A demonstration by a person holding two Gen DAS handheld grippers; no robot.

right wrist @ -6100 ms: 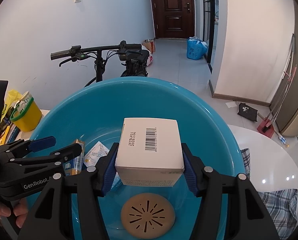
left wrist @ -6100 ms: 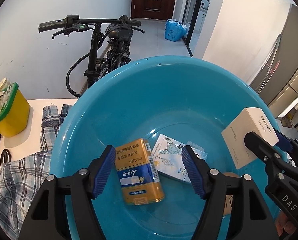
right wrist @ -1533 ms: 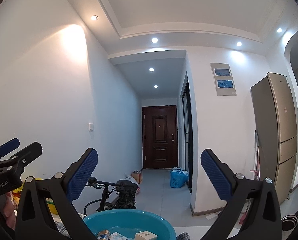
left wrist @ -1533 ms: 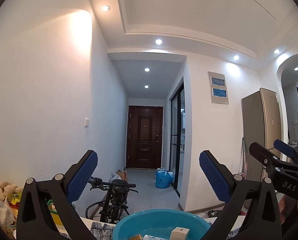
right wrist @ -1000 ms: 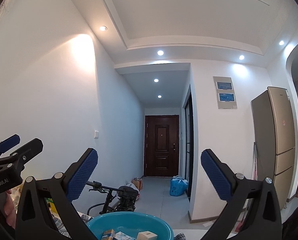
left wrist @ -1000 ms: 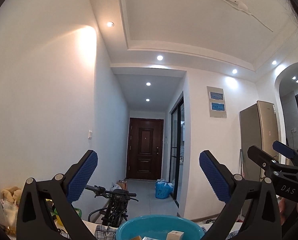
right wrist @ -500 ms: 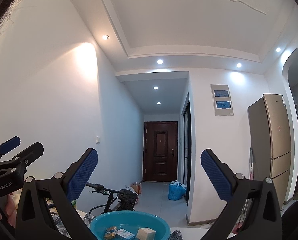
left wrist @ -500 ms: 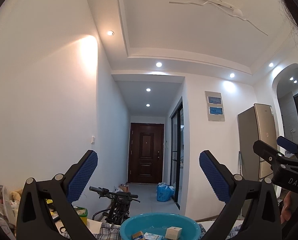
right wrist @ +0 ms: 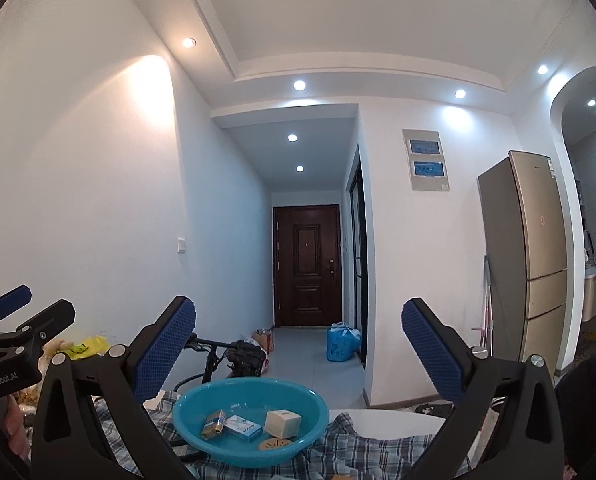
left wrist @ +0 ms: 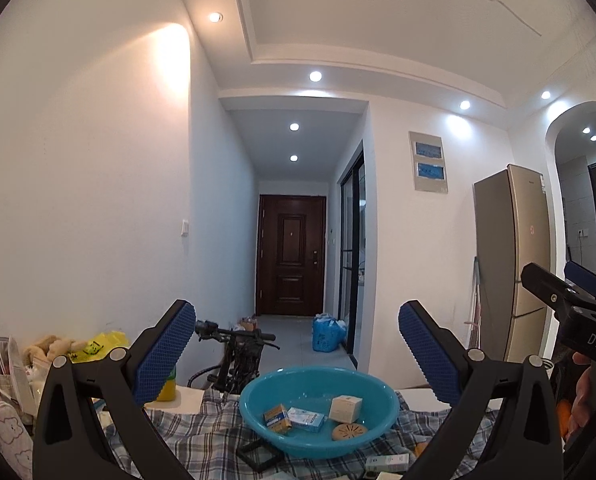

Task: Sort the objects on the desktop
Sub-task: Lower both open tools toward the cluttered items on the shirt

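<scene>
Plainly, from the left wrist, the left tool (left wrist: 296, 342) gapes wide and empty above the teal basin (left wrist: 318, 446) holding the sorted boxes. From the right wrist, the right tool (right wrist: 299, 343) is equally spread, empty; lower toward remaining worktop clutter.

Black tool (left wrist: 296, 350) arms, blue pads (left wrist: 166, 354) (silver screws)

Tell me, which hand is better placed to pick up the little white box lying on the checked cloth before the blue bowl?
Probably the left. Both hang open and empty, but the left gripper has the white box low between its fingers, while the view from the right gripper does not show it.
</scene>
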